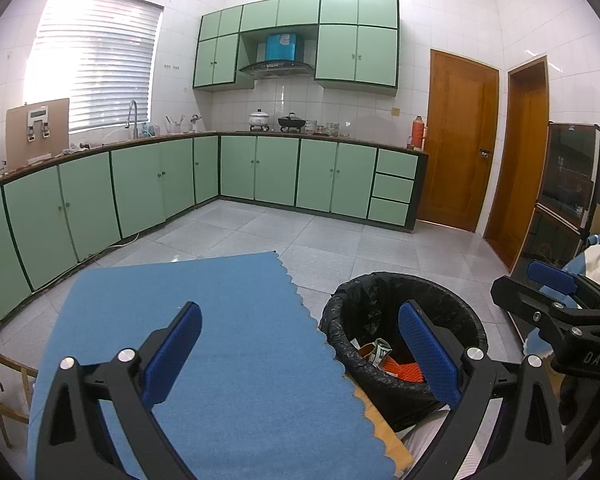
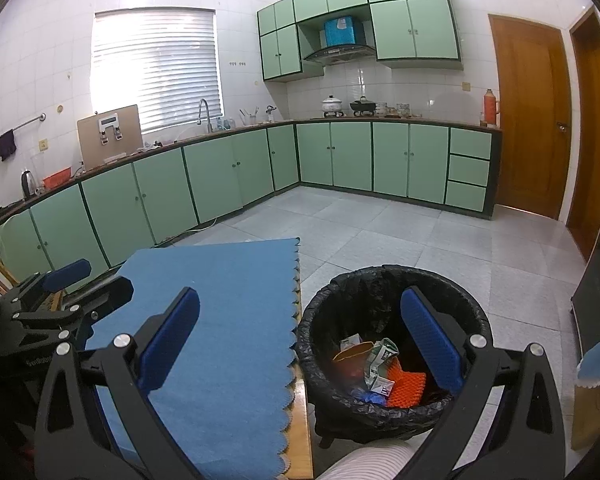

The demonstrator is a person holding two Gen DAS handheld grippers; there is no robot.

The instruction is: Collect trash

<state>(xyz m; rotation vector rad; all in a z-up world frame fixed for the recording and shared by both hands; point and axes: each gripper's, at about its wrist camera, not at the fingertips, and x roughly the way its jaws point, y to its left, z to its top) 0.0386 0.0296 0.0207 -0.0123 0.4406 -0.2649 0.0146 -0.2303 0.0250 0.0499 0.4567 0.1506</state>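
Note:
A black-lined trash bin (image 1: pixel 404 292) (image 2: pixel 392 280) stands on the floor beside a table covered with a blue cloth (image 1: pixel 228 340) (image 2: pixel 220 320). In the bin lie an orange mesh piece (image 2: pixel 406 388), a crumpled green-white carton (image 2: pixel 382 360), a brown cup (image 2: pixel 350 356) and something blue. My left gripper (image 1: pixel 300 344) is open and empty, above the cloth's edge and the bin. My right gripper (image 2: pixel 300 336) is open and empty, over the bin and the cloth's edge. The right gripper also shows at the right of the left wrist view (image 1: pixel 556 292); the left one shows at the left of the right wrist view (image 2: pixel 64 280).
Green base cabinets (image 1: pixel 260 172) with a counter run along the far and left walls, with a sink, pots and a red thermos (image 1: pixel 419 132). Two wooden doors (image 1: pixel 460 136) stand at the right. A dark glass cabinet (image 1: pixel 568 184) is at far right. Tiled floor (image 2: pixel 380 232) lies between.

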